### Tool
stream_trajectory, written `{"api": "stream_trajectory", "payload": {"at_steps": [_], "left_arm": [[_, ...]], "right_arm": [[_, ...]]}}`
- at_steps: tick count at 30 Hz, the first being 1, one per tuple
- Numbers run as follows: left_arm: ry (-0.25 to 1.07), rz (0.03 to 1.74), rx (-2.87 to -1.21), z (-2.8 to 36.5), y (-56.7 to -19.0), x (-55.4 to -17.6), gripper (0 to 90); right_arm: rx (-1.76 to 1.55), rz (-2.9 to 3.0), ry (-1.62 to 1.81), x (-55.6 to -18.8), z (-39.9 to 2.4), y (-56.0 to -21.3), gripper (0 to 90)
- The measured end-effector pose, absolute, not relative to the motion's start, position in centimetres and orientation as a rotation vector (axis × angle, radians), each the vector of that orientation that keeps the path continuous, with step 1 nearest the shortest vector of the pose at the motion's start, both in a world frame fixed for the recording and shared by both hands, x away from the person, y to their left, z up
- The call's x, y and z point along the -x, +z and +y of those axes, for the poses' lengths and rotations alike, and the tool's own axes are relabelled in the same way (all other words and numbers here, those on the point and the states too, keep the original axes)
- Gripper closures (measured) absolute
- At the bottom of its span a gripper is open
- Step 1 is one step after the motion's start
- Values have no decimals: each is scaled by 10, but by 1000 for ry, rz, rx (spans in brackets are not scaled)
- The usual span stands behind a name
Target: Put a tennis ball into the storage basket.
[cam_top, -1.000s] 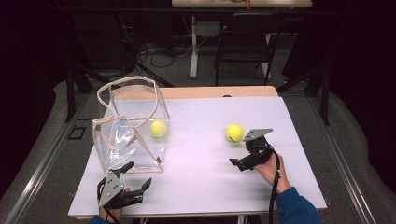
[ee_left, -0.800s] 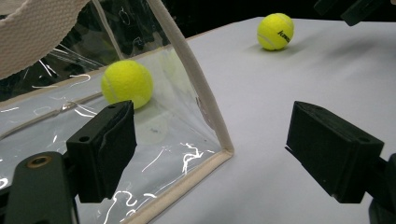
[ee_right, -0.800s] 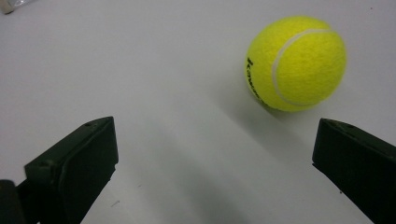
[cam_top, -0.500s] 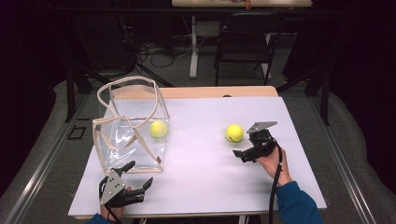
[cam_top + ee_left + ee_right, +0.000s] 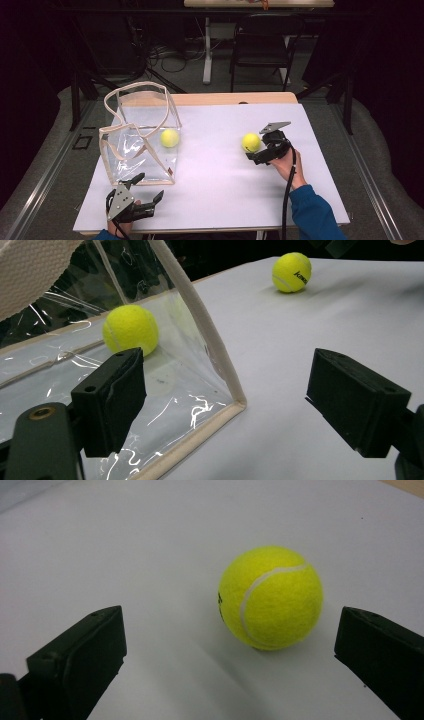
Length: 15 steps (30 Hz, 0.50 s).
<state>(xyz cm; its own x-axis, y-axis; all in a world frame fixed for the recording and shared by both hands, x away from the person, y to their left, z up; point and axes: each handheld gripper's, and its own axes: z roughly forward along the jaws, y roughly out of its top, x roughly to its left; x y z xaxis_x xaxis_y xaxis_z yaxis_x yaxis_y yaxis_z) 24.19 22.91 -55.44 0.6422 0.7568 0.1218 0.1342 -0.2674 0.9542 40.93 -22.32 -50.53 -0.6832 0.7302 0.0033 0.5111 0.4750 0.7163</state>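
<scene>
A yellow tennis ball (image 5: 251,142) lies on the white table (image 5: 220,190), right of centre. My right gripper (image 5: 256,151) is open just behind it; in the right gripper view the ball (image 5: 270,598) rests a little ahead of the gripper (image 5: 227,655), nearer the right jaw, untouched. A second tennis ball (image 5: 169,138) sits at the right side of a clear bag (image 5: 135,150) with beige trim. Through the bag's (image 5: 165,390) wall that ball (image 5: 130,330) shows; whether it is inside I cannot tell. My left gripper (image 5: 150,185) is open, empty, close to the bag's near corner (image 5: 227,385).
The bag's beige handles (image 5: 137,90) stand up above its open top. A dark chair (image 5: 262,45) and cables are on the floor beyond the table's far wooden edge (image 5: 225,98). The left gripper is near the table's front edge.
My right gripper has moved forward along the table, closing in on the right tennis ball. The left gripper, the bag and both balls have stayed put.
</scene>
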Motion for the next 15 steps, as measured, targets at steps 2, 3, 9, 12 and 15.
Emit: {"api": "stream_trajectory", "payload": {"at_steps": [2, 3, 9, 12, 15], "left_arm": [[711, 718, -1771, 229, -555, -242, 157], [710, 717, -1771, 229, -555, -242, 157], [711, 717, -1771, 229, -554, -242, 157], [710, 718, -1771, 229, -554, -242, 157], [710, 717, -1770, 228, -554, -242, 157]], "right_arm": [[-1056, 2423, 1026, -413, -223, -506, 0], [-1063, 2422, 1027, -414, -223, -507, 0], [-1087, 2411, 1033, -424, -223, -511, 0], [-1101, 2410, 1033, -429, -223, -512, 0], [-1114, 2406, 1038, -434, -223, -513, 0]]}}
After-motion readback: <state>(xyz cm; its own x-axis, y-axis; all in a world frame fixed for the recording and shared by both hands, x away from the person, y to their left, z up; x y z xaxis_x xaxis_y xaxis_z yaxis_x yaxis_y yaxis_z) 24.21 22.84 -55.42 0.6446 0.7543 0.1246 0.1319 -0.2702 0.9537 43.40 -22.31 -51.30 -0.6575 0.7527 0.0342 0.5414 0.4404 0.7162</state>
